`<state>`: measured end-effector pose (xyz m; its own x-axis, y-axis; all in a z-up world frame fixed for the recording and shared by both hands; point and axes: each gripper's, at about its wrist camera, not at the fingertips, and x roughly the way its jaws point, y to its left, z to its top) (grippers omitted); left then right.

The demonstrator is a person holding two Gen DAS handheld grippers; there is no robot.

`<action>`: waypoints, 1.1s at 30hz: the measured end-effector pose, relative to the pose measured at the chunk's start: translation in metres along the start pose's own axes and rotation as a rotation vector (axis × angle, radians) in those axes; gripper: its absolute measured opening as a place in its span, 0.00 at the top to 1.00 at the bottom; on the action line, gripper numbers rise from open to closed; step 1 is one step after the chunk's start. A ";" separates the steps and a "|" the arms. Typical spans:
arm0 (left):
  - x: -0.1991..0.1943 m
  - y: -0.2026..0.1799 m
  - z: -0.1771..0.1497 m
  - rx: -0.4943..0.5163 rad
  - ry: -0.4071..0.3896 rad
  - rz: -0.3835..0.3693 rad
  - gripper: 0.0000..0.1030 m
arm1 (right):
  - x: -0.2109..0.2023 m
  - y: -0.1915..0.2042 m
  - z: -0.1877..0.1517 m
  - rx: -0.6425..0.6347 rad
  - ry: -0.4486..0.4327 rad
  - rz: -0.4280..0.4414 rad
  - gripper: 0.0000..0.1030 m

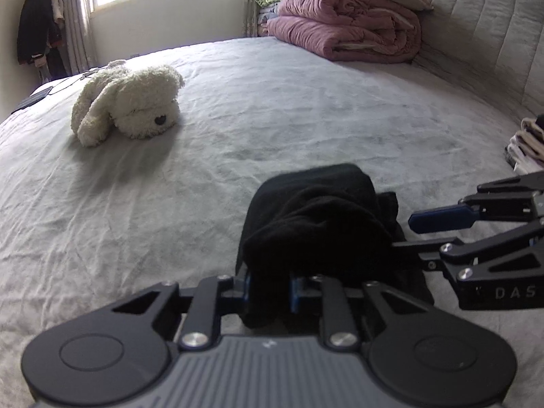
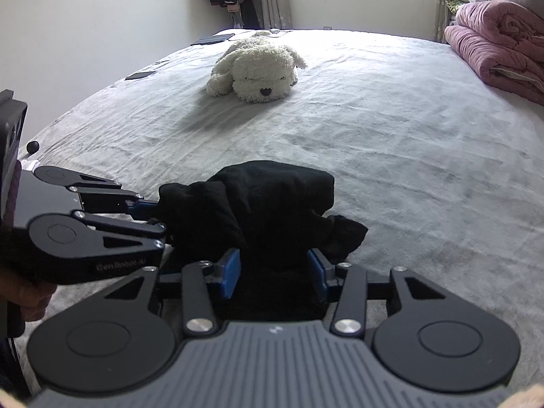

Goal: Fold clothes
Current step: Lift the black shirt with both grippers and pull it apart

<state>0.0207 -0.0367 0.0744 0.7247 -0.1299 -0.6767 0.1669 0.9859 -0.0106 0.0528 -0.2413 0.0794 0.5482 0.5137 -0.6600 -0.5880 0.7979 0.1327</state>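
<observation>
The bed [image 2: 391, 142], a broad stretch of rumpled grey sheet, serves as the working surface, and its open middle gives room to spread and fold. A folded pink quilt [image 1: 343, 30] is stacked out of the way by the headboard, and a white plush dog [image 1: 131, 102] lies well apart toward the far side, so neither seems likely to interfere. At the right edge of the left wrist view a small stack of folded clothes [image 1: 525, 146] sits, probably finished pieces set aside.

The black garment [image 2: 272, 204] is bunched up at the near edge of the bed, directly in front of both wrists. The left tongs [image 1: 272, 289] are clamped on its lower left fold, their blue pads pinching the cloth. The right tongs [image 2: 277, 272] straddle a thicker fold; the cloth fills the gap and meets both pads, so I judge them gripping it. Two side-by-side holds suggest the piece is about to be lifted and shaken flat.
</observation>
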 end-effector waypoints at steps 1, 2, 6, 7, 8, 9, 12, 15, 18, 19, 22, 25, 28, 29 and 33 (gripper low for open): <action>-0.006 0.005 0.002 -0.012 -0.021 -0.002 0.83 | 0.001 0.000 0.000 -0.007 -0.003 0.000 0.55; -0.010 0.011 0.004 -0.024 -0.037 -0.004 0.84 | 0.004 0.000 0.001 -0.015 -0.003 -0.002 0.55; -0.018 0.038 0.009 -0.117 -0.058 0.004 0.86 | 0.015 0.001 0.003 -0.050 -0.004 -0.011 0.53; -0.021 0.045 0.011 -0.134 -0.072 0.009 0.86 | 0.018 0.001 0.005 -0.062 -0.012 -0.021 0.53; -0.026 0.051 0.013 -0.146 -0.091 0.016 0.86 | 0.021 0.001 0.006 -0.076 -0.021 -0.034 0.52; -0.031 0.056 0.015 -0.158 -0.110 0.022 0.86 | 0.023 0.001 0.008 -0.089 -0.028 -0.052 0.51; -0.042 0.072 0.019 -0.197 -0.152 0.039 0.86 | 0.028 -0.004 0.009 -0.106 -0.039 -0.087 0.49; -0.048 0.083 0.021 -0.213 -0.180 0.058 0.86 | 0.033 -0.009 0.010 -0.104 -0.034 -0.077 0.48; -0.052 0.085 0.022 -0.210 -0.206 0.055 0.85 | 0.043 -0.008 0.008 -0.112 -0.008 -0.050 0.48; -0.055 0.086 0.022 -0.215 -0.219 0.052 0.85 | 0.047 -0.007 0.007 -0.113 0.000 -0.037 0.51; -0.062 0.094 0.024 -0.244 -0.253 0.071 0.85 | 0.045 -0.002 0.008 -0.117 -0.027 -0.013 1.00; -0.062 0.109 0.023 -0.294 -0.244 0.093 0.85 | 0.021 0.003 0.017 -0.141 -0.129 -0.002 1.00; -0.064 0.124 0.021 -0.343 -0.254 0.112 0.85 | 0.008 0.006 0.024 -0.156 -0.169 0.009 1.00; -0.069 0.128 0.021 -0.357 -0.271 0.121 0.84 | 0.009 0.006 0.023 -0.157 -0.158 0.008 0.99; -0.077 0.136 0.019 -0.385 -0.294 0.146 0.75 | 0.021 0.001 0.018 -0.131 -0.104 0.004 0.89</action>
<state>0.0000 0.1056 0.1388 0.8890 0.0426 -0.4559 -0.1686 0.9562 -0.2394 0.0742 -0.2247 0.0789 0.6002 0.5518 -0.5790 -0.6592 0.7513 0.0327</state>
